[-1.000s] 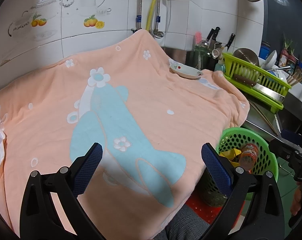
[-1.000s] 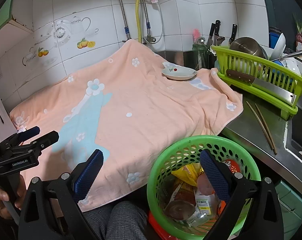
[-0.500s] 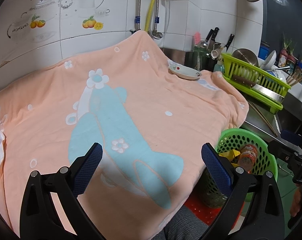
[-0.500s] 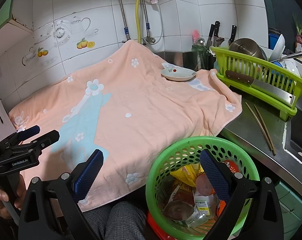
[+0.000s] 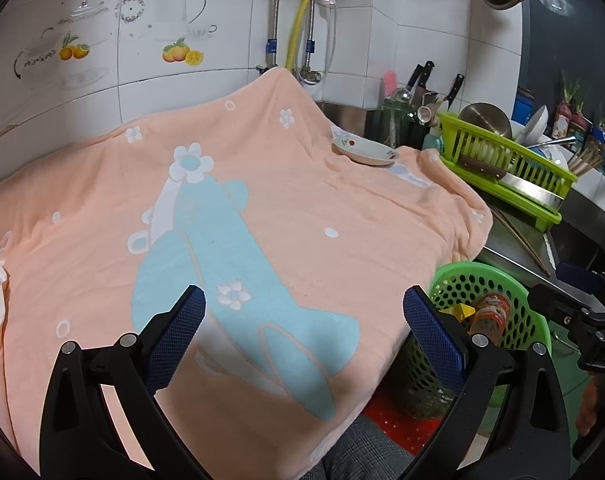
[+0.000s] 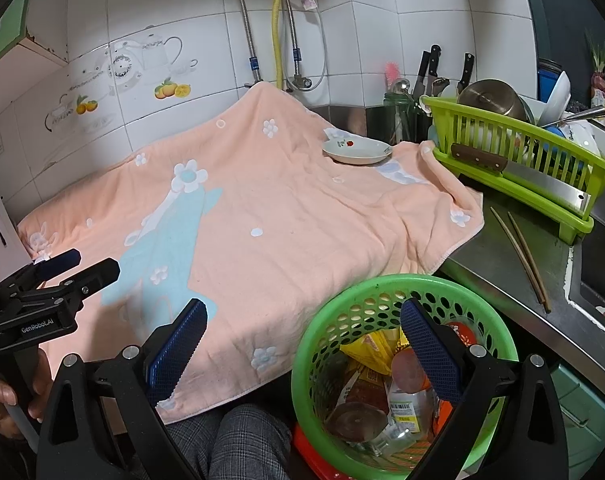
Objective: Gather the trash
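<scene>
A green perforated trash basket stands below the counter's front edge; it also shows in the left wrist view. It holds several pieces of trash: a yellow wrapper, a clear bottle and a red-capped jar. My right gripper is open and empty, hovering just above the basket's left rim. My left gripper is open and empty over the near part of the peach towel. No loose trash shows on the towel.
A white dish sits on the towel's far right. A green dish rack with a cleaver and pots stands on the steel counter, chopsticks in front of it. Knives and pipes line the tiled wall.
Both grippers stay open and empty. The views have shifted only slightly; the right gripper has drifted a little back from the basket.
</scene>
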The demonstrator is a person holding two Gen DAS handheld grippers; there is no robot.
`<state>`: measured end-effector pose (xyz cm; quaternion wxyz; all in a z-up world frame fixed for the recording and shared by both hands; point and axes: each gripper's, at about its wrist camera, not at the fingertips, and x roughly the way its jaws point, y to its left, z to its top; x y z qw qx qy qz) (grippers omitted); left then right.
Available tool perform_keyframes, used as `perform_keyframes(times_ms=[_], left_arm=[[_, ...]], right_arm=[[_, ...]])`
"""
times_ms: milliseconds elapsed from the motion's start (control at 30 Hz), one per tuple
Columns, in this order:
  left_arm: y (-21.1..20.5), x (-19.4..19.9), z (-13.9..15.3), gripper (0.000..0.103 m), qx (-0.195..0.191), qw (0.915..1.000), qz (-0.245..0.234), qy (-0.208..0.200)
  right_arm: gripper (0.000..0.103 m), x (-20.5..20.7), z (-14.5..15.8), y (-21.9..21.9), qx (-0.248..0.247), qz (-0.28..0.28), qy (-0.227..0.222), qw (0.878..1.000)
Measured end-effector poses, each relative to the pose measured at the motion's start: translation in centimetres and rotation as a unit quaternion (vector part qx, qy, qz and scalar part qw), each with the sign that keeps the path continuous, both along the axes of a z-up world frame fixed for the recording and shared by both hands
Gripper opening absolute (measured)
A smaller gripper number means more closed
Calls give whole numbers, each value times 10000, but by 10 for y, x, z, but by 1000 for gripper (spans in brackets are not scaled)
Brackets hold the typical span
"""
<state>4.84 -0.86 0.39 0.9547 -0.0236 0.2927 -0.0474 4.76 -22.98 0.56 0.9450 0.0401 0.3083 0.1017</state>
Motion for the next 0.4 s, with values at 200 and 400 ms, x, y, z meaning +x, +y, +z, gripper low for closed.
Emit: perform_keyframes(times_ms=[200,400], left_arm=[[-3,1,-1,98,54,10000,-40,56],[-3,1,-4,98,48,9999,-45,99]], right_arm=[[94,1,0,0,-9,8,6,10000],[94,2,0,2,-27,20,17,10000]])
